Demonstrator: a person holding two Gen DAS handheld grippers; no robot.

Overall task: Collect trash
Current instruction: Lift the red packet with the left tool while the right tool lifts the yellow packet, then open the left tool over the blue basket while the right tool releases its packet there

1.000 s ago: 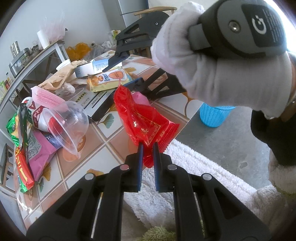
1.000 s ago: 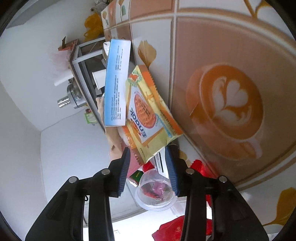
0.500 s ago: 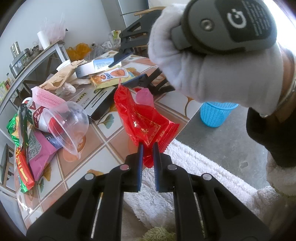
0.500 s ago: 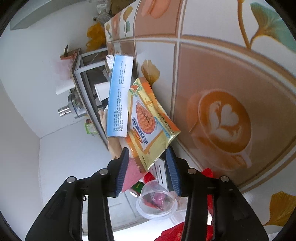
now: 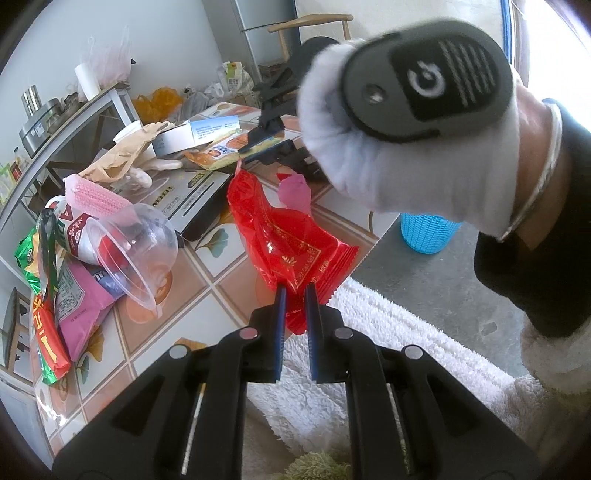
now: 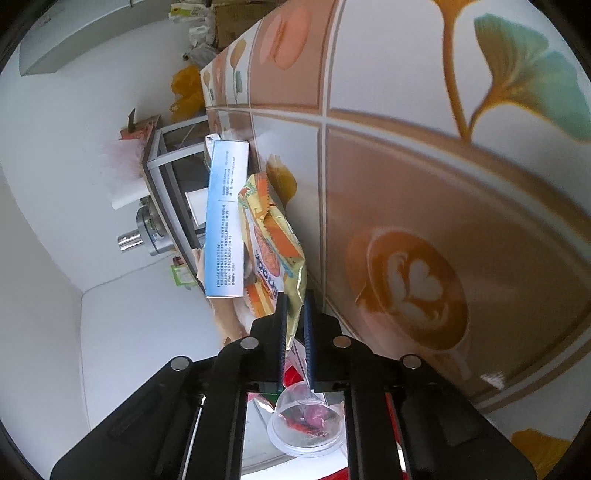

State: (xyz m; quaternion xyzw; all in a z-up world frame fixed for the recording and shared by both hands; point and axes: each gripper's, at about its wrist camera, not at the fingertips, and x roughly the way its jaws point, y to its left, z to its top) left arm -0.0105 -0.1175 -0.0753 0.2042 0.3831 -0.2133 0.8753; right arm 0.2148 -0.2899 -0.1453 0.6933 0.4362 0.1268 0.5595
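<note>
Left gripper is clamped on a red wrapper hanging over the table edge. Right gripper has pinched the yellow snack pack beside a blue box. Tiled top is cluttered; grey floor and blue basket sit beyond the edge.

Looked like a lived-in home, a dining or kitchen corner. Showed a table covered in a tile-print cloth with coffee cups and ginkgo leaves, strewn with snack wrappers, a clear plastic cup and a paper box. Had a metal shelf with steel pots and a paper roll against a white wall, a wooden chair and a grey fridge behind, a blue plastic basket on grey floor, and a fluffy white rug.
</note>
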